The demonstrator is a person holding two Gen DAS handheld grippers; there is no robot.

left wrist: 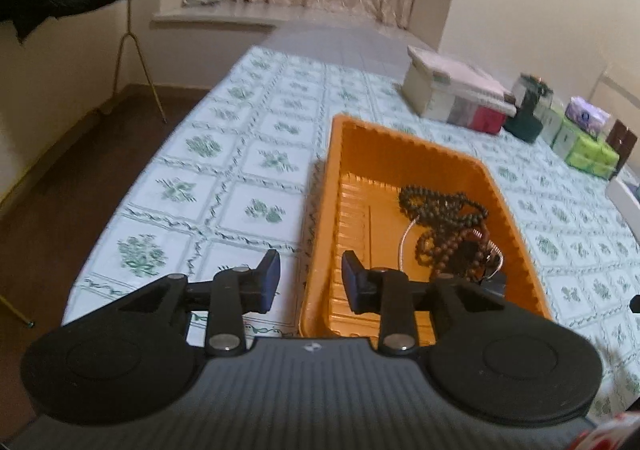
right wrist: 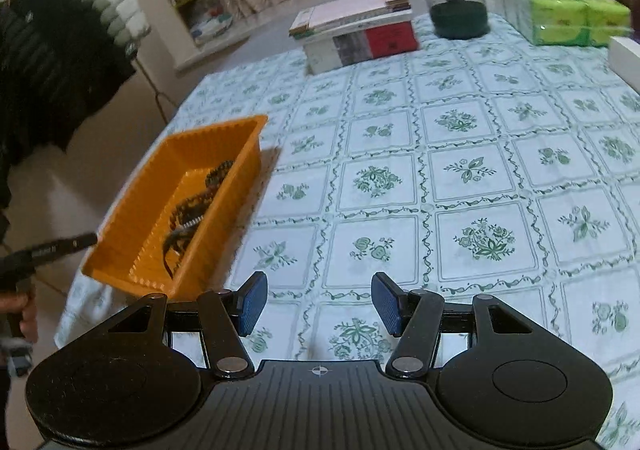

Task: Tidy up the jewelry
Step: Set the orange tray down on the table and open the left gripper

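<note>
Two claws are spread wide and hold nothing. My left claw [left wrist: 310, 282] is nearer: the beads [left wrist: 444, 230] lie in the orange tray [left wrist: 400, 146], just right of it. My right claw [right wrist: 318, 300] hangs over bare tablecloth [right wrist: 480, 170]

An orange tray [left wrist: 404, 154] holding dark brown beads [left wrist: 444, 218] sits on a white tablecloth [right wrist: 460, 170] patterned with green floral squares, near lime-green packs [right wrist: 568, 20].
</note>
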